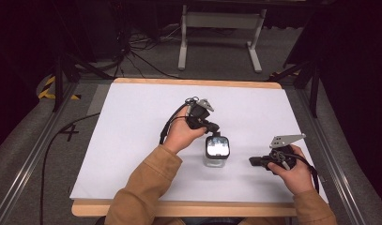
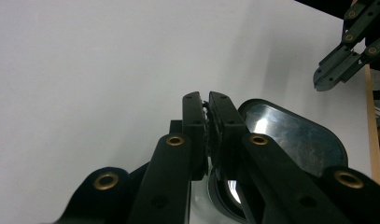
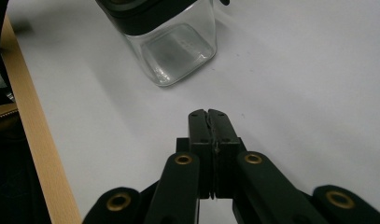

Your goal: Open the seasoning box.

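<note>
A clear square jar (image 1: pixel 217 152) with a black-rimmed, glossy lid (image 2: pixel 290 135) stands on the white table sheet (image 1: pixel 132 140), near the middle. My left gripper (image 1: pixel 213 128) reaches it from the far left, jaws pressed together just over the lid's far edge; I see nothing between them in the left gripper view, where the tips (image 2: pixel 206 99) sit beside the lid. My right gripper (image 1: pixel 252 161) lies low on the sheet to the jar's right, apart from it and shut on nothing. Its tips (image 3: pixel 207 113) point at the jar's glass body (image 3: pixel 173 46). It also appears as a dark gripper (image 2: pixel 324 79) at the upper right.
The sheet covers a wooden tabletop whose front edge (image 1: pixel 188 208) runs along the bottom. Beyond the table a white metal frame (image 1: pixel 221 28) stands on grey floor with black cables (image 1: pixel 141 51). A cable (image 1: pixel 50 150) trails off the left.
</note>
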Motion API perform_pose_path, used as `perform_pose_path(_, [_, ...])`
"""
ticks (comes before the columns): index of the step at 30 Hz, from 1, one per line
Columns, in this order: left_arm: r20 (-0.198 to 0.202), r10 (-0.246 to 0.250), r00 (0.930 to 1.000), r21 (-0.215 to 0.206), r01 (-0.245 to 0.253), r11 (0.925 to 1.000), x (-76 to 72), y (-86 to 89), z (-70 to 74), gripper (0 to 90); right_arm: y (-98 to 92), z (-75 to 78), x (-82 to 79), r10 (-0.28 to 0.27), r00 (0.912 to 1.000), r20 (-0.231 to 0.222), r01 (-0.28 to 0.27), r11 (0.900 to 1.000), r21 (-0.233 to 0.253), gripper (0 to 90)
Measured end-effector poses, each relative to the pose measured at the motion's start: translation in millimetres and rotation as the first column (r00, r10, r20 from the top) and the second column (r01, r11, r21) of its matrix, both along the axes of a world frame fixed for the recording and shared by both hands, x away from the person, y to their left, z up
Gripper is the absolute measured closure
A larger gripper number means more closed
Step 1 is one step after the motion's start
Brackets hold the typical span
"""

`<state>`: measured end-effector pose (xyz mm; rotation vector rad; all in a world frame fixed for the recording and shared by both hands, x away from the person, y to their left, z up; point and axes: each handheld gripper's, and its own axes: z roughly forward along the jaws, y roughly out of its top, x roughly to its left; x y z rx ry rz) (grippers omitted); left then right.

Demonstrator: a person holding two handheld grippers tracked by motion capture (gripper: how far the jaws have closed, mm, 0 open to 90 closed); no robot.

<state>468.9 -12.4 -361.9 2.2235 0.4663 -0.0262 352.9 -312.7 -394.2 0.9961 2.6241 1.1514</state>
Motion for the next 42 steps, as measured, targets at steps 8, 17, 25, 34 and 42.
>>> perform_pose_path(8, [-0.014, -0.004, 0.9999, -0.016, 0.004, 0.9999, -0.2, -1.4, -1.5, 89.6, 8.2, -0.8, 0.0, 0.019, 0.9998, -0.002, -0.019, 1.000, -0.004, 90.0])
perform_pose_path(17, [-0.022, 0.012, 0.9997, -0.006, -0.012, 0.9999, -1.4, -2.5, -0.5, 90.0, 17.6, 2.6, -2.8, 0.041, 0.9991, 0.014, -0.041, 0.999, -0.001, 90.0])
perform_pose_path(25, [-0.024, 0.011, 0.9997, -0.011, -0.011, 0.9999, -0.5, -2.0, -1.2, 90.0, 32.0, 11.5, -6.0, 0.080, 0.9957, 0.047, -0.081, 0.996, 0.028, 90.0])
perform_pose_path(34, [-0.028, 0.014, 0.9995, -0.016, -0.014, 0.9998, 0.0, -2.0, -1.7, 90.0, 53.0, 12.3, -6.2, 0.113, 0.9909, 0.072, -0.116, 0.993, 0.036, 90.0])
perform_pose_path(42, [-0.029, 0.017, 0.9994, -0.013, -0.017, 0.9998, -0.2, -2.1, -1.8, 90.0, 62.2, 10.0, -3.6, 0.098, 0.9905, 0.096, -0.105, 0.992, 0.069, 90.0])
